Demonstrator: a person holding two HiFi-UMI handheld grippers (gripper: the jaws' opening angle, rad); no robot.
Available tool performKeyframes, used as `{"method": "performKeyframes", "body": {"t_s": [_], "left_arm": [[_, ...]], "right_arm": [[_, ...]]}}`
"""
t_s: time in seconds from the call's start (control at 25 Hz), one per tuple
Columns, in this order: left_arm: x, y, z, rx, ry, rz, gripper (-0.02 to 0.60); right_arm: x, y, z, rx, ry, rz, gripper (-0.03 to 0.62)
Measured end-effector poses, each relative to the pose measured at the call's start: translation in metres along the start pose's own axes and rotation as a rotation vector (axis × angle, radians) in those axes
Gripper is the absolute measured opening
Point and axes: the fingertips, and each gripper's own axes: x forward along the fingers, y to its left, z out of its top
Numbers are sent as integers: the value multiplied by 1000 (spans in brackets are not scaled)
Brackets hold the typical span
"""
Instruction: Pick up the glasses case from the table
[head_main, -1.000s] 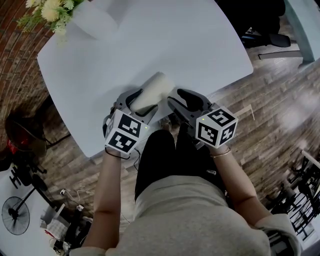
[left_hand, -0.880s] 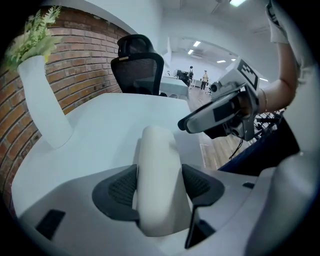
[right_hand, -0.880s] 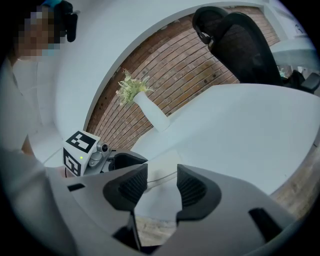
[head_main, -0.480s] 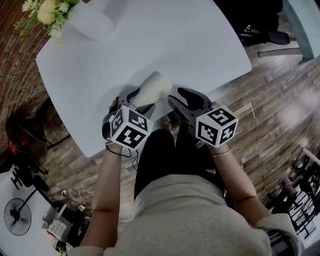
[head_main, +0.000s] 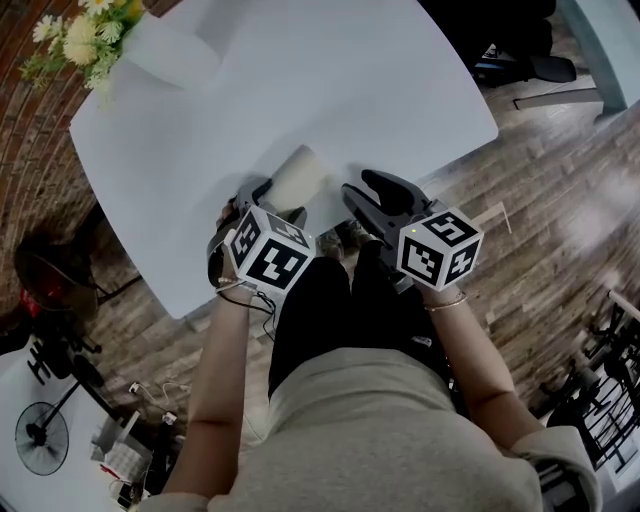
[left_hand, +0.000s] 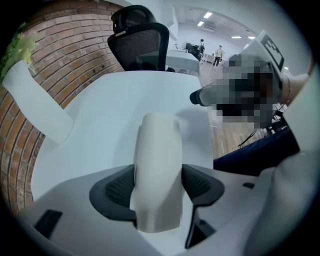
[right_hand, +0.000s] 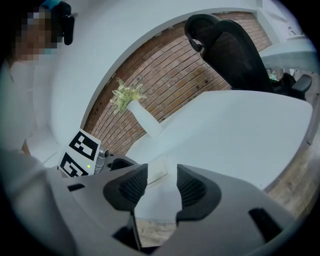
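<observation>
White table (head_main: 400, 90) on a wood floor (head_main: 560, 230), brick wall (left_hand: 75, 60) at far left. White vase (head_main: 170, 52) with flowers (head_main: 80, 35) at the table's far left corner.

Both forearms out over the lap, side by side at the table's near edge. Left gripper (head_main: 272, 200) tipped steeply down, marker cube (head_main: 268, 248) facing up toward the head camera. Right gripper (head_main: 360, 188) only shallowly tilted, aimed across the table toward the far left.

Case (left_hand: 157, 170) clamped in the left gripper: ribbed pads (left_hand: 117, 187) pressed on both long sides, near end between the jaws, far end sticking out past the tips over the table. Off the surface or not: cannot tell.

Right gripper about half open, nothing between the jaws. Just right of the case, not touching it.

Head view: spacing of the two grippers and the case near the near edge. Left gripper view only: pad contact, plus a black chair (left_hand: 142, 42) beyond the far edge. Right gripper view only: open gap, with the case's corner and the left cube visible beyond and to the left.
</observation>
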Motion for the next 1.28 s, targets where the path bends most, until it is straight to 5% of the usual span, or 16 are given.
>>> {"method": "performKeyframes", "body": {"t_s": [0.44, 0.68, 1.28], "left_arm": [[4, 1, 0, -41, -22, -79, 291], [0, 1, -1, -51, -81, -66, 290], [-36, -12, 38, -170, -302, -194, 290]], "right_arm": [[0, -7, -2, 12, 4, -3, 153], [4, -2, -8, 14, 23, 12, 161], [15, 22, 4, 181, -3, 168, 259]]}}
